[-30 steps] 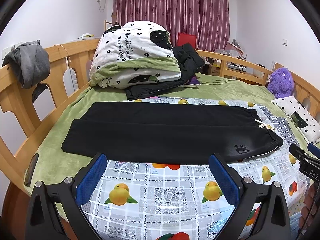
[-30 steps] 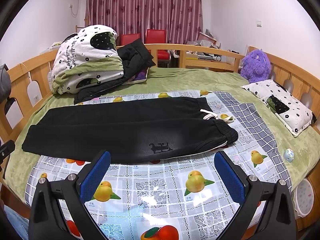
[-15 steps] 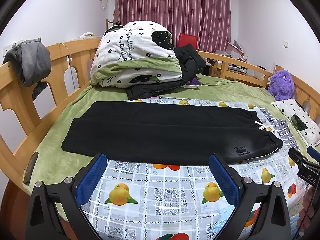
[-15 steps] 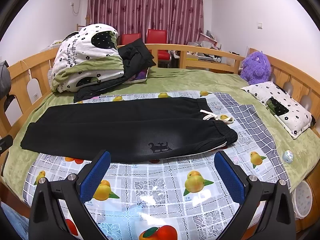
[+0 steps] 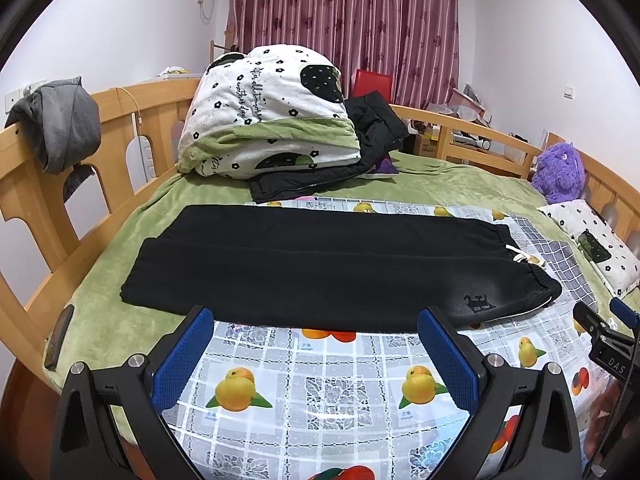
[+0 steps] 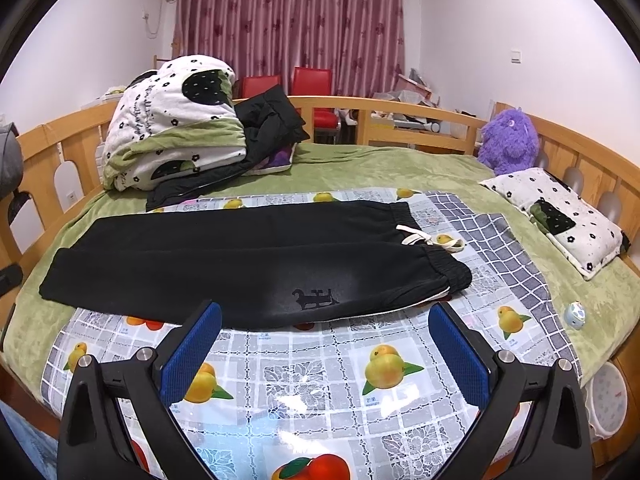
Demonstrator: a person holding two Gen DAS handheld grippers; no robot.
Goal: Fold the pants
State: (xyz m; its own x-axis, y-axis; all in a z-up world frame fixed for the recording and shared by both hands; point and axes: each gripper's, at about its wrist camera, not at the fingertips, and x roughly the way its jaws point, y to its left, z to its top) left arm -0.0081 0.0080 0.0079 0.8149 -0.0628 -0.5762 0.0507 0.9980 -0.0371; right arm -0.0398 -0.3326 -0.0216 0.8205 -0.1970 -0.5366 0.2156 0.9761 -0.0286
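In the left wrist view, the left gripper [image 5: 314, 354] is spread wide and empty above the fruit-print cloth [image 5: 340, 368], just short of the near edge of the black pants [image 5: 320, 264], which lie flat across the bed [image 5: 460, 180], waistband to the right. In the right wrist view, the right gripper [image 6: 322, 350] is likewise spread and empty, near the pants [image 6: 240, 256] beside their small printed logo [image 6: 316, 298].

Left gripper [image 5: 316, 354] and right gripper [image 6: 324, 350] both hover level, blue-padded fingers spread wide, holding nothing.
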